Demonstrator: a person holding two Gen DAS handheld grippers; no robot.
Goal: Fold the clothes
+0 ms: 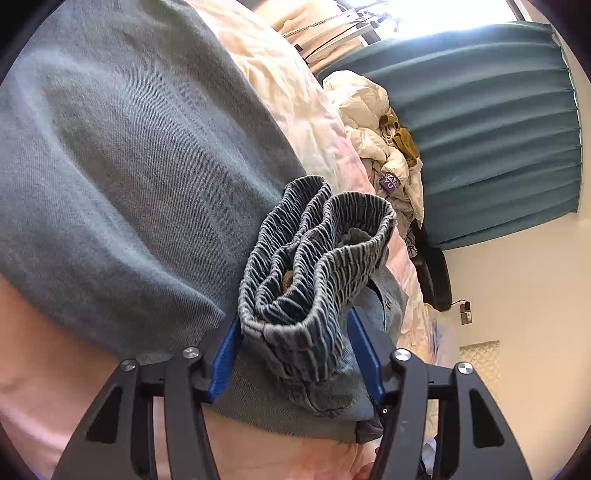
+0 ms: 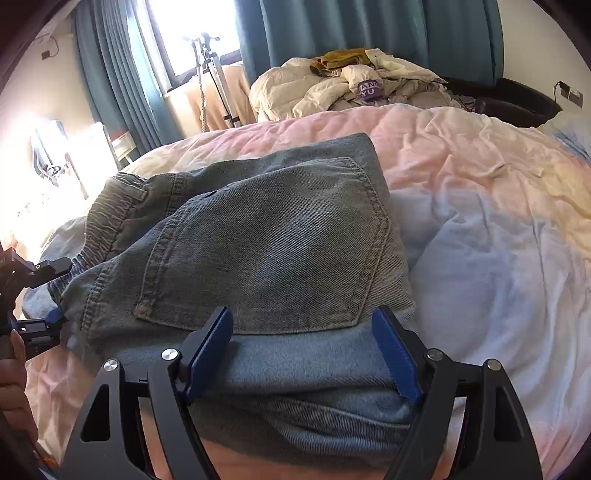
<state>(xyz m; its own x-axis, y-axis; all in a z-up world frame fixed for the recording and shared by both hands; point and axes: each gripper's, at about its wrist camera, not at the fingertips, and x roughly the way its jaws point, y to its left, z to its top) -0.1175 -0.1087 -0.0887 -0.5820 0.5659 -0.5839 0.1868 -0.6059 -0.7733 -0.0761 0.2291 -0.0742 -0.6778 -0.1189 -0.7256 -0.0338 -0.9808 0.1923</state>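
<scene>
Grey-blue jeans (image 2: 266, 236) lie folded on the bed, back pocket up. In the left wrist view the jeans (image 1: 122, 166) fill the left side and their bunched elastic waistband (image 1: 314, 258) sits between my left gripper's (image 1: 295, 332) blue pads. The jaws stand wide around the waistband without squeezing it. My right gripper (image 2: 306, 343) is open, its blue pads astride the folded edge of the jeans. The left gripper also shows at the left edge of the right wrist view (image 2: 40, 295), at the waistband end.
The bed has a pink and pale blue duvet (image 2: 480, 206). A heap of cream bedding and clothes (image 2: 354, 85) lies at the far side. Teal curtains (image 2: 369, 29) and a bright window stand behind. A black chair (image 2: 517, 99) is at the far right.
</scene>
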